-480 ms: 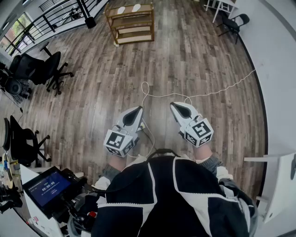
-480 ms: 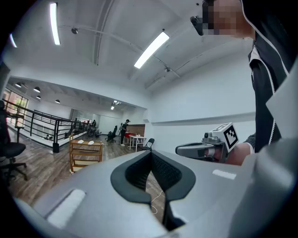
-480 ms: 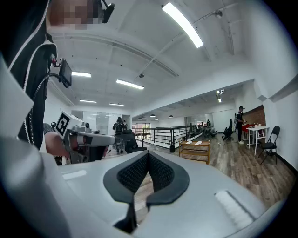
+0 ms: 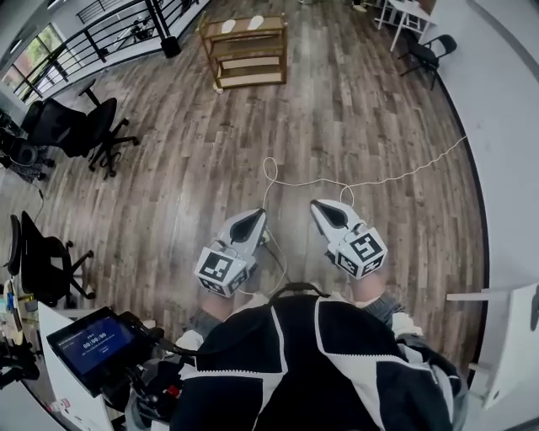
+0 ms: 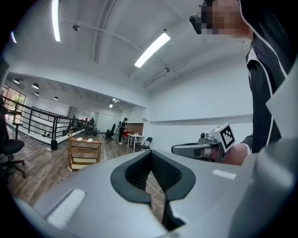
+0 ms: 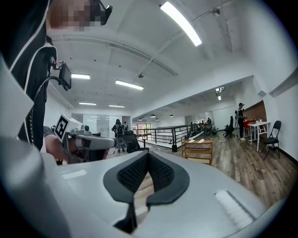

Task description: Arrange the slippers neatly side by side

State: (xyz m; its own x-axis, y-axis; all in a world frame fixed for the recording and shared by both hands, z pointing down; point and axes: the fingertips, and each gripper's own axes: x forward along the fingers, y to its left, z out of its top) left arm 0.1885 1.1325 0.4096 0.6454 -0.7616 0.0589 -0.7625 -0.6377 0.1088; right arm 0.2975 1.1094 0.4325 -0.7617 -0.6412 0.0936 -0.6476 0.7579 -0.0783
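Wooden rack (image 4: 249, 52) far ahead of you carries the two white slippers (image 4: 228, 26) on its top shelf, well apart from your hands. Your left claw (image 4: 255, 214) and right claw (image 4: 321, 205) are both closed tight on nothing, held level over the plank floor (image 4: 370, 126). Writing on the blue screen (image 4: 91, 343) at your lower left is too small to read.

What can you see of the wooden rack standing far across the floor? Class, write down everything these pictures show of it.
The wooden rack is a light-coloured, open-sided unit with three shelves held between corner posts. It stands upright on the plank floor, far ahead of the person and not far from the black railing. Two pale slippers lie on its top shelf with a gap between them. Nothing else can be seen touching it.
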